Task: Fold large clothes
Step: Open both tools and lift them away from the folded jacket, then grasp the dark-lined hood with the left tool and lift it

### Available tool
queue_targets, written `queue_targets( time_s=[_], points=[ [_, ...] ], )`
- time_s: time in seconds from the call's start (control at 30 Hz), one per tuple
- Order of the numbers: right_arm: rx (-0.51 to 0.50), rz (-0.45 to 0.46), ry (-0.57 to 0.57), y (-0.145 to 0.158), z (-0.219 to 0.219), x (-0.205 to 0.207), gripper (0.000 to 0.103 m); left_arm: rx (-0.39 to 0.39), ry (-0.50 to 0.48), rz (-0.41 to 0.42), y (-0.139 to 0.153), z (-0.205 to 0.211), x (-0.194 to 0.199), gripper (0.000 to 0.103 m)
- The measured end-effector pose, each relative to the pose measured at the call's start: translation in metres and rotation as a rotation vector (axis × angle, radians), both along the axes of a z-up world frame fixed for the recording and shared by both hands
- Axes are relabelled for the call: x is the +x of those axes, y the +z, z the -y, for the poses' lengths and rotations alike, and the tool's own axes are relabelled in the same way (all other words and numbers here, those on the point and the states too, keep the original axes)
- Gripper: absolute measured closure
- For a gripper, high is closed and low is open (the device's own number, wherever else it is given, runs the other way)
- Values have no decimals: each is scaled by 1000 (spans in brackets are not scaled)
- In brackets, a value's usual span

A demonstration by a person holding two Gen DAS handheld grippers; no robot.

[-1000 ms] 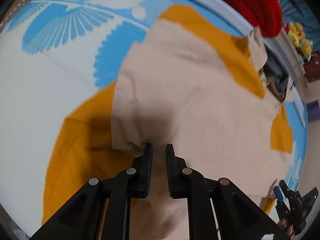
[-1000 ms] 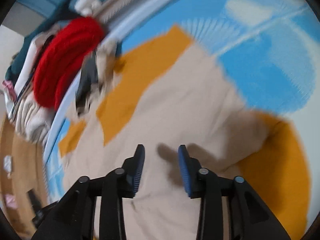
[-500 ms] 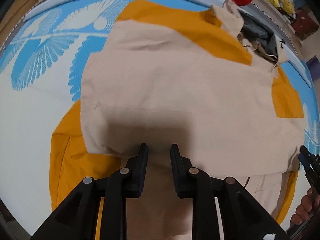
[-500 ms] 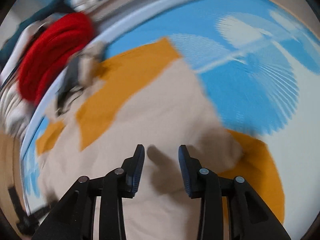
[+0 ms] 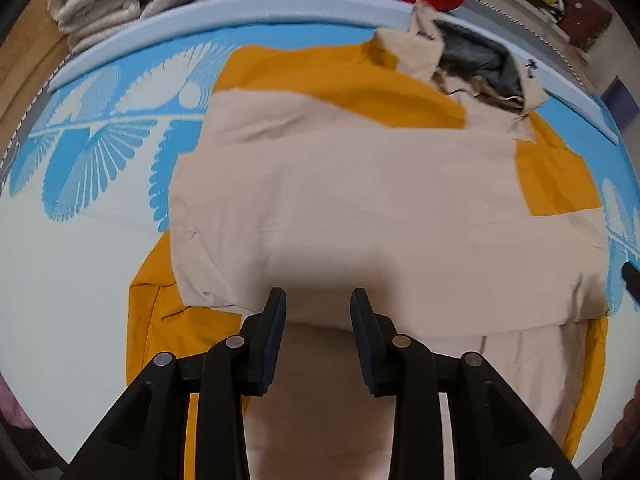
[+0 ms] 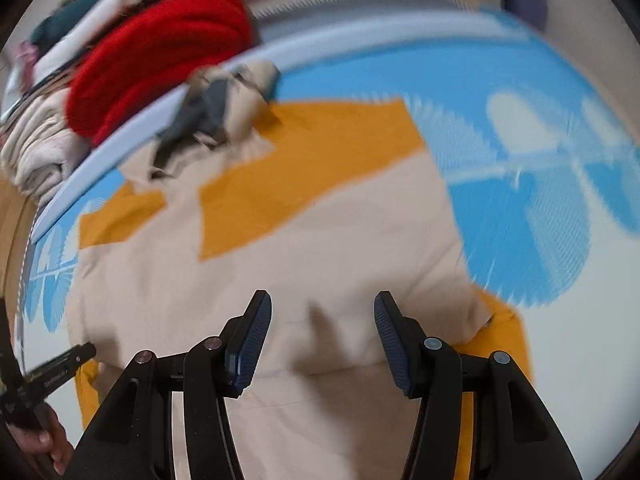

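Left tool (image 5: 318, 304) and right tool (image 6: 322, 308) have just been opening; both hover with nothing between the jaws. The beige-and-orange garment (image 5: 380, 200) lies directly ahead, above both in frame, on the blue-patterned mat (image 5: 100, 152), its folded edge running left-right under both tools alike.

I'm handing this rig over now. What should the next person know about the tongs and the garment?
Left tongs: open, nothing between them; jaws have just been opening.
Right tongs: open, empty; jaws have just been opening.
Beige-and-orange garment: flat on the blue-patterned mat, its near part folded over toward the hood.
Done: that fold is laid and released.
Left: probably further folds to make it compact; orange still shows at the sides.
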State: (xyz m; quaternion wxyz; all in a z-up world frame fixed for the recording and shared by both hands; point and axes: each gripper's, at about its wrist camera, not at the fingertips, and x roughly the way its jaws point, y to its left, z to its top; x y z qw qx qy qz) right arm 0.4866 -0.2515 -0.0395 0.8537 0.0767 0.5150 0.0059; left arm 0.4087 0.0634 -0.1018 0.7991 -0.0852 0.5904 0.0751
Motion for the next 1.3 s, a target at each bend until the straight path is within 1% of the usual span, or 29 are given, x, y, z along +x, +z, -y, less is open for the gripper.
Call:
queue_targets(
  time_s=[0.07, 0.13, 0.17, 0.23, 0.3, 0.33, 0.4, 0.5, 0.57, 0.63, 0.77, 0.87, 1.0, 1.07, 1.1, 1.17, 1.2, 1.27, 1.3],
  points=[
    [-25, 58, 33, 24, -5, -11, 48, -5, -7, 22, 9, 2, -4, 73],
    [-55, 109, 65, 42, -5, -20, 48, -29, -18, 69, 21, 10, -5, 73],
    [-73, 137, 81, 52, -7, -25, 48, -47, -24, 106, 30, 12, -8, 72],
    [-92, 168, 94, 65, -5, -41, 48, -49, -44, 182, 49, 15, -16, 68],
    [-83, 176, 91, 72, 0, -48, 48, -27, -63, 247, 62, 22, -12, 64],
    [-71, 174, 81, 77, 4, -50, 48, -15, -74, 295, 73, 26, -15, 63],
    [-74, 165, 60, 81, 12, -53, 48, -9, -81, 359, 86, 28, -18, 60],
    [-77, 156, 36, 86, 26, -57, 48, 9, -82, 421, 100, 27, -19, 57],
    [-66, 144, 28, 89, 34, -55, 48, 10, -92, 430, 104, 25, -17, 54],
    [-65, 143, 27, 93, 41, -53, 48, 7, -98, 433, 108, 23, -15, 54],
    [-75, 144, -3, 98, 54, -48, 48, 42, -81, 425, 115, 16, 1, 54],
    [-50, 132, -45, 98, 67, -43, 48, 29, -63, 382, 120, 10, 39, 55],
    [-41, 122, -59, 94, 73, -36, 48, 19, -45, 352, 127, 6, 108, 56],
    [-39, 116, -61, 91, 73, -33, 48, 6, -33, 330, 122, 4, 139, 56],
    [-41, 110, -64, 88, 73, -30, 48, 3, -26, 304, 116, 4, 162, 56],
    [-48, 100, -65, 82, 71, -27, 48, 2, -24, 274, 107, 5, 196, 56],
    [-51, 94, -65, 80, 70, -25, 48, -1, -26, 266, 103, 7, 207, 56],
    [-51, 82, -61, 74, 68, -21, 48, -25, -38, 245, 93, 12, 237, 56],
    [-51, 75, -57, 71, 66, -18, 48, -50, -43, 234, 85, 15, 256, 56]
  ],
)
